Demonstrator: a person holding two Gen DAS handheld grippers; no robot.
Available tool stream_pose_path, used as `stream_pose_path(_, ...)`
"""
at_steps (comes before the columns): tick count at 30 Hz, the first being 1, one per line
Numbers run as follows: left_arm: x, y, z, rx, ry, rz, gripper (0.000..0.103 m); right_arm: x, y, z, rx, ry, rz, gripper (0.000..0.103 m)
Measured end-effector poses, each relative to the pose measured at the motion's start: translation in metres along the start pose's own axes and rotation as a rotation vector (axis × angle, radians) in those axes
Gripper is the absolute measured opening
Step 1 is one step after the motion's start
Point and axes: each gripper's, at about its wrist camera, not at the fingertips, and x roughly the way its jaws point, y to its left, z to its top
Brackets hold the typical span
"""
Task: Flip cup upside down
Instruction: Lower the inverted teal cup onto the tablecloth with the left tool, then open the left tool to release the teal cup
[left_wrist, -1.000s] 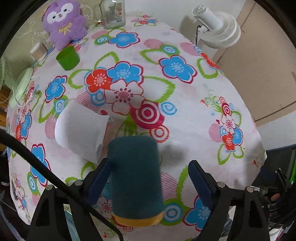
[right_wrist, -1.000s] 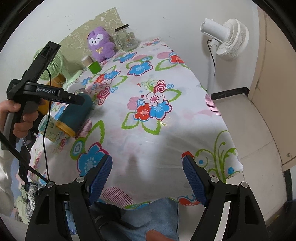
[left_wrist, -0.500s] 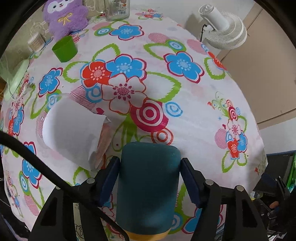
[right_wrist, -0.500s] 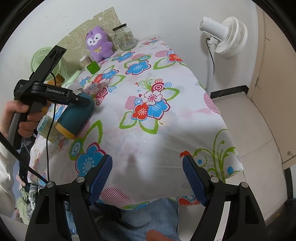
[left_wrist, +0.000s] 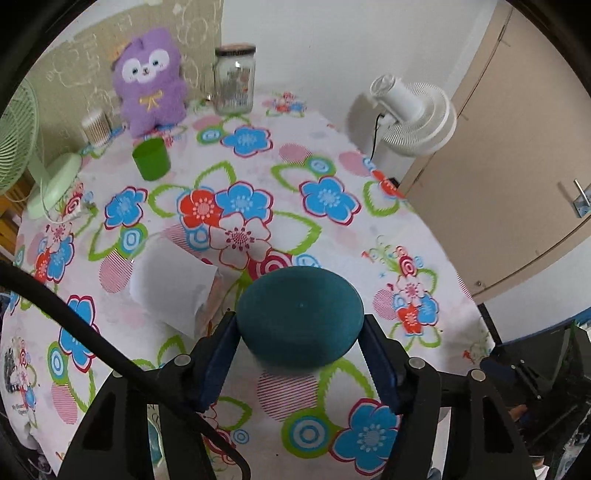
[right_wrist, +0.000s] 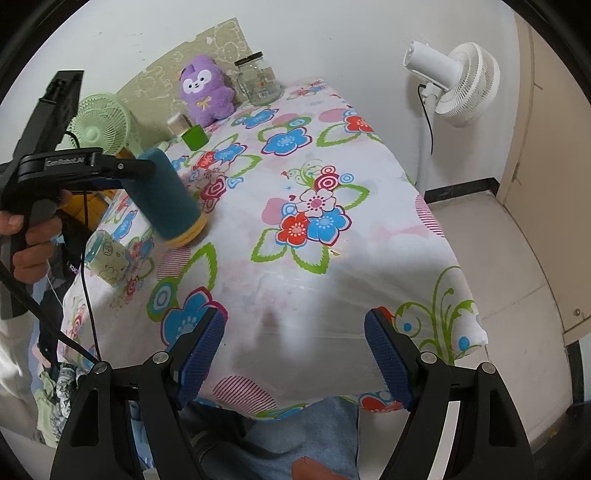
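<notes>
Left gripper (left_wrist: 299, 326) clamped on the teal cup (left_wrist: 299, 312), one blue pad on each flank, held by a hand (right_wrist: 33, 243) on the trigger grip. Right gripper (right_wrist: 295, 319) spread wide and empty, hovering over the near edge of the table (left_wrist: 369, 251), well apart from the cup.

Cup tilted well past level, closed base up toward the left camera, yellow rim down and very near the flowered cloth; from the right view, contact not certain. By that look, most of the turn done and the setting-down left.

To finish well: roll the wrist until the rim sits parallel to the cloth, not leaning. Lower straight down so the whole rim lands at once. Keep the squeeze steady until the rim rests flat, then ease the pads apart slowly and draw back without brushing the sides. Mind the pale container (left_wrist: 170, 288) lying on its side just beside the cup.

Counted:
- One teal cup.
- One green cup (left_wrist: 151, 158).
- One glass jar (left_wrist: 234, 79).
- One purple plush toy (left_wrist: 149, 98).
- One small tub of sticks (left_wrist: 96, 127).
- One pale container on its side.
- Two fans: a green one (left_wrist: 14, 147), a white one (left_wrist: 413, 118).
- Two grippers.
</notes>
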Motion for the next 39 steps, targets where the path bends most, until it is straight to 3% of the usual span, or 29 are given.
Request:
stream_pose_path(10,-0.02,-0.012,-0.025,0.017,-0.059,-0.005,0.067,-0.006,0.01,0.001,-0.034,-0.018,-0.009,0.081)
stream_pose_path(19,-0.001,-0.025,-0.054,0.038,-0.051,-0.012,0.069,-0.003,0.016,0.001,-0.047,-0.011,0.002,0.081)
stream_pose_path(23,0.001,-0.03,-0.056,0.058,-0.054,0.017,0.07,-0.003,0.02,0.001,-0.061,-0.011,0.0,0.081)
stream_pose_path(39,-0.02,-0.03,-0.057,0.053,-0.087,-0.006,0.082,-0.012,0.045,0.018,-0.153,-0.06,-0.005,0.081)
